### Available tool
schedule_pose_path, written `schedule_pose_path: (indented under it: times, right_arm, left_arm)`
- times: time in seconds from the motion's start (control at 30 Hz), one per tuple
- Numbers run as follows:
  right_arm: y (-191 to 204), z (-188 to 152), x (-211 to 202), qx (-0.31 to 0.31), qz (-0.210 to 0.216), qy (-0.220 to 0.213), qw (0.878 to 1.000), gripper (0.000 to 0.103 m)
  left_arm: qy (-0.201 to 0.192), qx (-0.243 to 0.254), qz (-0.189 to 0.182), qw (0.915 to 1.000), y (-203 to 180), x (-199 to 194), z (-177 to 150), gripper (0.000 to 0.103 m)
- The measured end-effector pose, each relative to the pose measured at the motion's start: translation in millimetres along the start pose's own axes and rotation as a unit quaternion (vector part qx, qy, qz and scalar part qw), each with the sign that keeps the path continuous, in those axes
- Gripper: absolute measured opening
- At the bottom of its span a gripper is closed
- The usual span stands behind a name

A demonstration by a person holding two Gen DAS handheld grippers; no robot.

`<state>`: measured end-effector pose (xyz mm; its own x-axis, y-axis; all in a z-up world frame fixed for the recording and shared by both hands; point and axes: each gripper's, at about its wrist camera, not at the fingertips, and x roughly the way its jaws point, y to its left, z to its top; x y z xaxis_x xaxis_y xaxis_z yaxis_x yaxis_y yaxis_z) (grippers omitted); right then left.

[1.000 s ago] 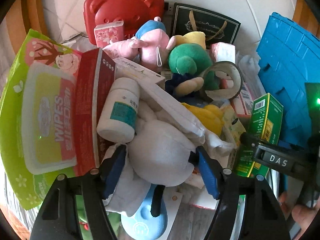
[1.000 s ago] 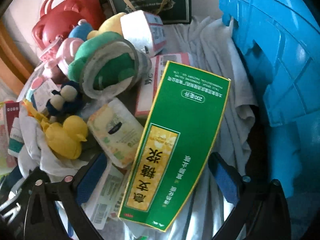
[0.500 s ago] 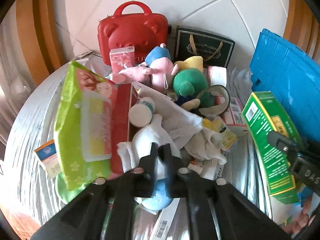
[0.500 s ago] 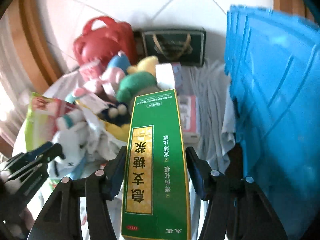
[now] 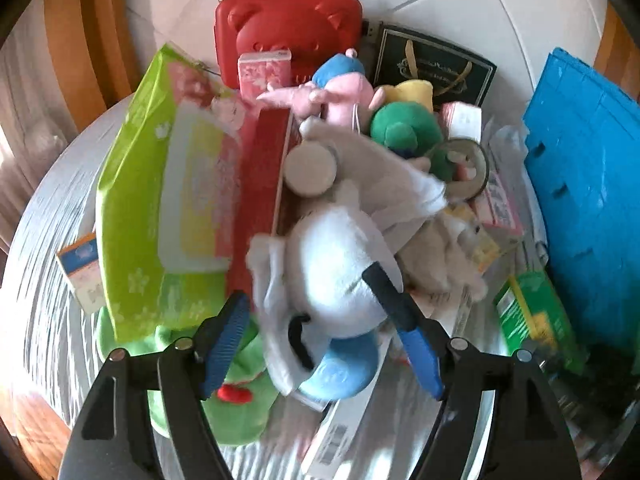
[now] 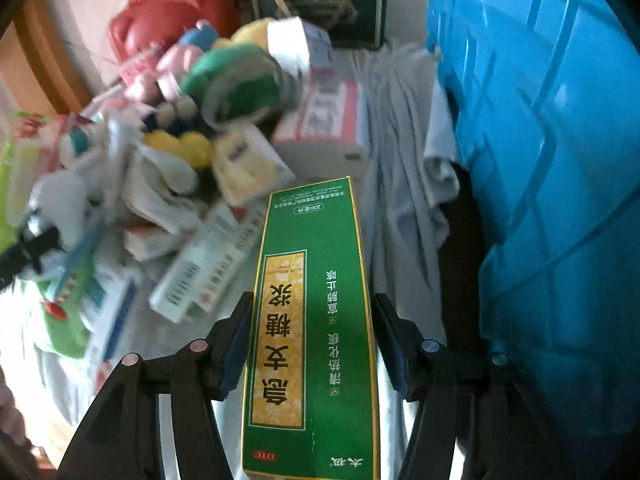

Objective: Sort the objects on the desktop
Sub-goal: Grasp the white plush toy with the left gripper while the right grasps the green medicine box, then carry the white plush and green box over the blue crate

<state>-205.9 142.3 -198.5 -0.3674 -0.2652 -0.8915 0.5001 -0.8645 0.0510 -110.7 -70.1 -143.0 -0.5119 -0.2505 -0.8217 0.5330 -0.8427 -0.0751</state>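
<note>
White plush toy (image 5: 336, 272) at the heap's near edge, right of the green wipes pack (image 5: 160, 216), between the spread jaws of the left gripper (image 5: 320, 340), just opened; right pad against the plush, left pad clear. Blue crate (image 5: 588, 184) far right.

Green medicine box (image 6: 312, 336) clamped lengthwise in the right gripper (image 6: 312, 344), left of the blue crate (image 6: 540, 160).
</note>
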Motion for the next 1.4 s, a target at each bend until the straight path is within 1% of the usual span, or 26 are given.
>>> schedule_pose_path:
  times: [0.07, 0.1, 0.13, 0.17, 0.2, 0.23, 0.27, 0.3, 0.33, 0.37, 0.4, 0.43, 0.5, 0.63, 0.73, 0.77, 0.8, 0.83, 0.9, 0.97, 1.0, 1.07, 1.17, 1.23, 1.3, 1.4]
  right_arm:
    - [0, -3, 6, -0.004, -0.002, 0.005, 1.000, 0.059]
    - [1, -4, 10, -0.007, -0.004, 0.009, 1.000, 0.060]
    - [1, -5, 14, -0.007, -0.005, 0.012, 1.000, 0.060]
    - [0, -5, 17, -0.004, -0.004, 0.018, 1.000, 0.061]
    - [0, -5, 20, -0.003, -0.003, 0.022, 1.000, 0.062]
    - [0, -5, 24, -0.002, -0.002, 0.028, 1.000, 0.070]
    - [0, -6, 30, 0.000, -0.001, 0.040, 0.999, 0.073]
    - [0, -8, 32, 0.001, 0.001, 0.045, 0.999, 0.071]
    - [0, -9, 34, -0.001, -0.001, 0.049, 0.999, 0.063]
    - [2, -10, 32, -0.007, -0.010, 0.047, 0.999, 0.058]
    - [4, -9, 27, -0.013, -0.012, 0.040, 0.999, 0.057]
    - [5, -7, 20, -0.013, -0.005, 0.033, 0.999, 0.056]
    - [9, -1, 1, -0.013, 0.010, 0.009, 1.000, 0.056]
    - [24, 20, -63, -0.029, 0.027, -0.072, 0.997, 0.055]
    - [32, 36, -117, -0.038, 0.038, -0.141, 0.989, 0.055]
    - [32, 39, -128, -0.039, 0.038, -0.156, 0.986, 0.055]
    - [31, 44, -150, -0.039, 0.038, -0.182, 0.982, 0.055]
    - [29, 48, -171, -0.037, 0.040, -0.205, 0.977, 0.056]
    - [22, 54, -207, -0.032, 0.037, -0.247, 0.968, 0.056]
    - [9, 58, -248, -0.024, 0.023, -0.290, 0.957, 0.056]
    - [2, 58, -261, -0.020, 0.016, -0.303, 0.953, 0.056]
    - [-18, 58, -295, -0.006, -0.015, -0.338, 0.941, 0.056]
    - [-54, 56, -330, 0.015, -0.058, -0.362, 0.930, 0.056]
    - [-77, 53, -345, 0.028, -0.086, -0.368, 0.925, 0.056]
    - [-107, 49, -357, 0.043, -0.119, -0.370, 0.920, 0.056]
    - [-149, 43, -362, 0.060, -0.167, -0.356, 0.918, 0.056]
  left_arm:
    - [-0.009, -0.003, -0.004, 0.9999, -6, -1, 11, 0.073]
    - [0.000, -0.001, 0.009, 1.0000, -10, 5, 17, 0.073]
    - [0.017, 0.003, 0.022, 0.9996, -12, 13, 21, 0.073]
    - [0.028, 0.003, 0.026, 0.9993, -12, 22, 23, 0.073]
    - [0.038, -0.001, 0.027, 0.9989, -11, 30, 23, 0.065]
    - [0.042, 0.001, 0.036, 0.9985, -9, 34, 21, 0.053]
    - [0.042, 0.008, 0.040, 0.9983, -9, 34, 19, 0.053]
    - [0.035, 0.013, 0.034, 0.9987, -9, 30, 17, 0.050]
    - [0.030, 0.018, 0.029, 0.9990, -9, 23, 13, 0.049]
    - [0.025, 0.024, 0.026, 0.9991, -8, 15, 9, 0.049]
    - [0.021, 0.027, 0.021, 0.9992, -7, 6, 6, 0.049]
    - [0.014, 0.028, 0.016, 0.9994, -7, -3, 3, 0.049]
    - [-0.006, 0.036, 0.010, 0.9993, -9, -25, 0, 0.049]
    - [-0.070, 0.053, 0.017, 0.9960, -18, -78, 4, 0.049]
    - [-0.122, 0.067, 0.018, 0.9902, -29, -115, 14, 0.049]
    - [-0.136, 0.071, 0.017, 0.9880, -34, -126, 18, 0.049]
    - [-0.158, 0.077, 0.013, 0.9844, -41, -142, 23, 0.049]
    - [-0.171, 0.080, 0.010, 0.9819, -46, -150, 28, 0.049]
    - [-0.200, 0.088, -0.004, 0.9759, -59, -172, 36, 0.049]
    - [-0.224, 0.098, -0.030, 0.9692, -77, -191, 46, 0.049]
    - [-0.232, 0.104, -0.045, 0.9660, -87, -201, 51, 0.049]
    - [-0.243, 0.114, -0.069, 0.9607, -105, -215, 57, 0.049]
    - [-0.254, 0.135, -0.116, 0.9508, -143, -236, 66, 0.049]
    - [-0.256, 0.153, -0.143, 0.9438, -173, -246, 69, 0.049]
    - [-0.247, 0.172, -0.171, 0.9383, -208, -252, 72, 0.049]
    - [-0.225, 0.197, -0.202, 0.9326, -254, -251, 70, 0.049]
